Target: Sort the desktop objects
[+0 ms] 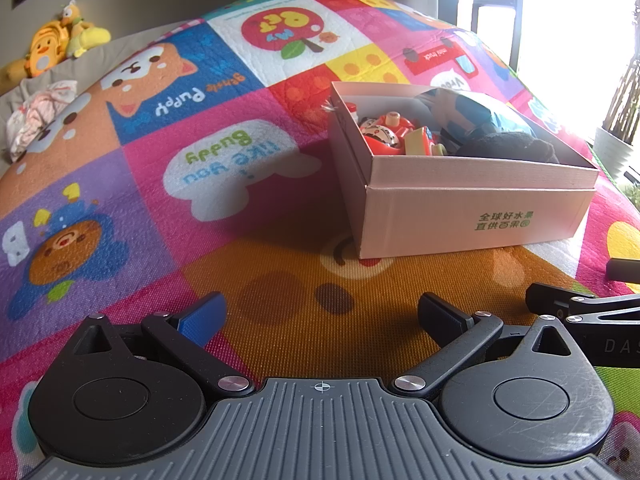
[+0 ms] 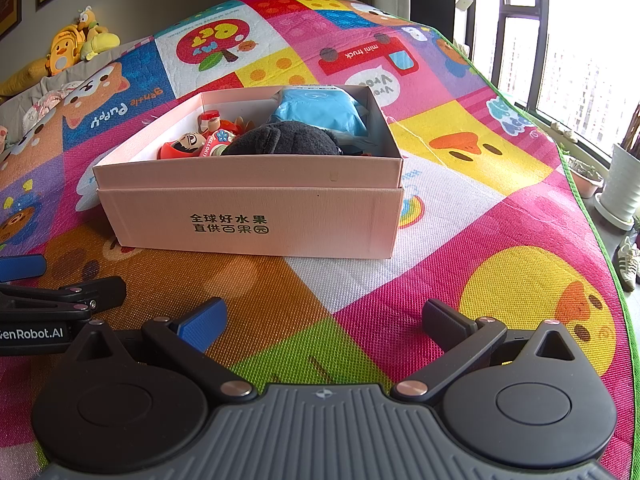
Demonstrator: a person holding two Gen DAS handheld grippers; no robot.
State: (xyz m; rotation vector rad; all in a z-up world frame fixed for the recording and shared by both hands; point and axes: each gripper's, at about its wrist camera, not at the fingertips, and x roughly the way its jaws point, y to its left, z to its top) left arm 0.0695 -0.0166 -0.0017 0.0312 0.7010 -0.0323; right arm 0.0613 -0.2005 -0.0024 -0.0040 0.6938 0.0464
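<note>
While both grippers are hovering low over the cartoon play mat [image 2: 400, 288], the pink cardboard box [image 2: 256, 208] is sitting ahead of them, holding what looks like everything gathered: a red daruma doll [image 2: 182, 146], a small red-capped figure [image 2: 211, 119], a black fleece item [image 2: 286, 140] and a light-blue plastic pack [image 2: 320, 110], all lying inside its walls. No loose object is showing on the mat near either tool, so the sorting is probably finishing. The left gripper [image 1: 322, 318] is resting with its jaws spread wide and nothing between them, and the right gripper [image 2: 324, 322] is doing the same just beside it, likely because neither has anything to carry. Yellow plush toys [image 1: 56, 46] are lying far off, apparently outside the job.
</note>
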